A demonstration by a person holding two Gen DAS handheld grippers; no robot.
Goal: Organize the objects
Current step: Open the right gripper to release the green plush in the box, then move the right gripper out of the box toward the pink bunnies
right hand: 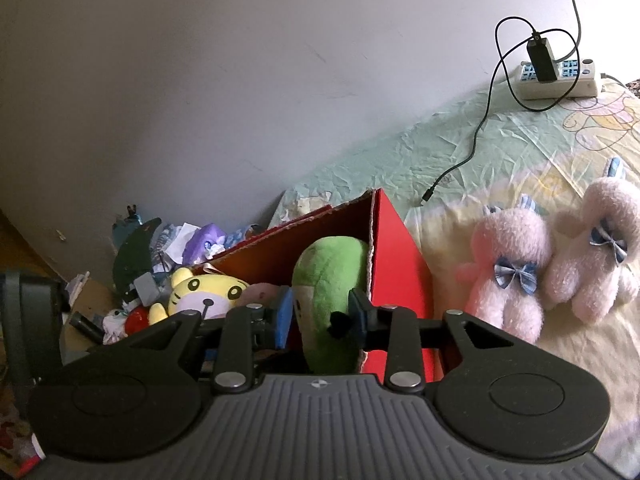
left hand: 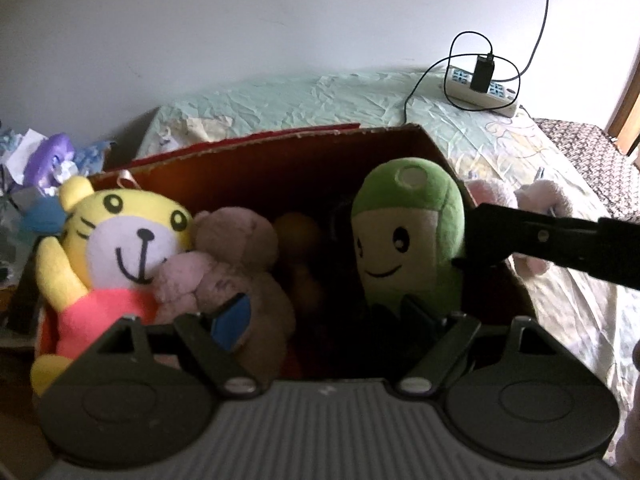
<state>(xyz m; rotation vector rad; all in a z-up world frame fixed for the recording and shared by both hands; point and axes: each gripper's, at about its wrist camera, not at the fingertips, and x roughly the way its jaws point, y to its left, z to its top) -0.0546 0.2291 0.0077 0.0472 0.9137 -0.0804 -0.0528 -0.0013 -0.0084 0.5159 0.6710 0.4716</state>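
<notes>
The right gripper (right hand: pixel 322 316) pinches the green plush (right hand: pixel 328 276) between its blue pads, holding it upright inside the red cardboard box (right hand: pixel 396 240), against the wall at about three o'clock. The left gripper (left hand: pixel 332 316) hovers over the box with its fingers spread, gripping nothing. At nine o'clock in the box sits a yellow tiger plush (left hand: pixel 120 240), a brown bear (left hand: pixel 248 264) beside it. Two pink bunnies (right hand: pixel 552 264) lie on the bedsheet (right hand: pixel 400 160) outside, at three o'clock.

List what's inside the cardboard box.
Cardboard box holds a yellow tiger plush, brown teddy bear and green plush, which the right gripper grips. Something orange sits deeper; the box floor is hidden.
</notes>
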